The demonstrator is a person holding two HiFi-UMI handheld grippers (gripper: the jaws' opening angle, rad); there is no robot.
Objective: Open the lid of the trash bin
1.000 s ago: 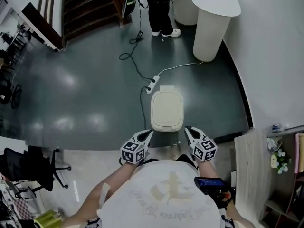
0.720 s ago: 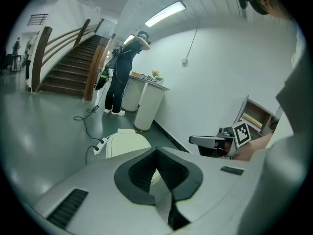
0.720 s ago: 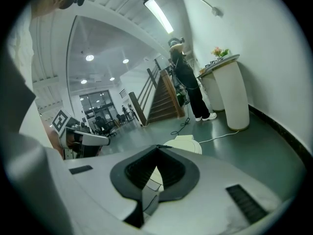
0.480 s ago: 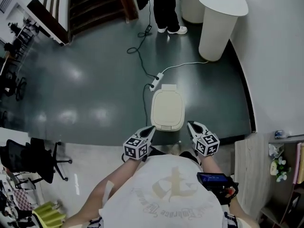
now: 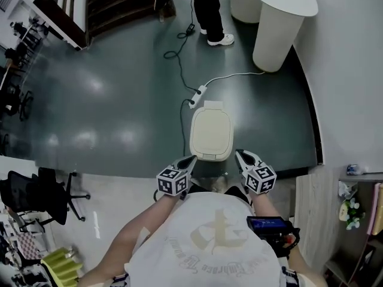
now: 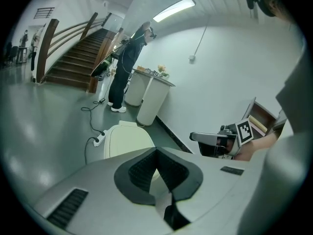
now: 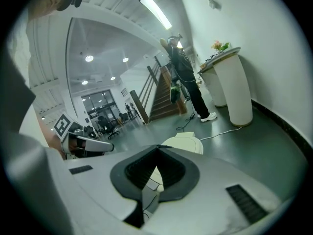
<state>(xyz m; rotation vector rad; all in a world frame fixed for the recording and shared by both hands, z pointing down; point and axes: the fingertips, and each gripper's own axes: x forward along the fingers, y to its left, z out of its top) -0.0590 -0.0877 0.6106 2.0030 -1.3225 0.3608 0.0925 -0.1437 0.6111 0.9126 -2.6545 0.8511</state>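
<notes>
A cream trash bin (image 5: 210, 130) stands on the dark floor with its lid down flat; it also shows as the bin (image 6: 128, 140) in the left gripper view and the bin (image 7: 187, 142) in the right gripper view. My left gripper (image 5: 187, 160) hovers just off the bin's near left corner, jaws together, nothing held. My right gripper (image 5: 240, 155) hovers off the near right corner, likewise shut and empty. Neither touches the lid. From its own camera the left gripper (image 6: 156, 150) points at the bin, as does the right gripper (image 7: 157, 147).
A white power strip (image 5: 197, 94) with cables lies just behind the bin. A white round pedestal (image 5: 276, 23) and a standing person (image 5: 212, 11) are farther back. A staircase (image 5: 114, 5) rises at back left, an office chair (image 5: 42, 196) is at left, and a wooden shelf (image 5: 317, 220) at right.
The head view has drifted slightly. Both grippers stay shut by the bin's front corners, and the lid stays down.
</notes>
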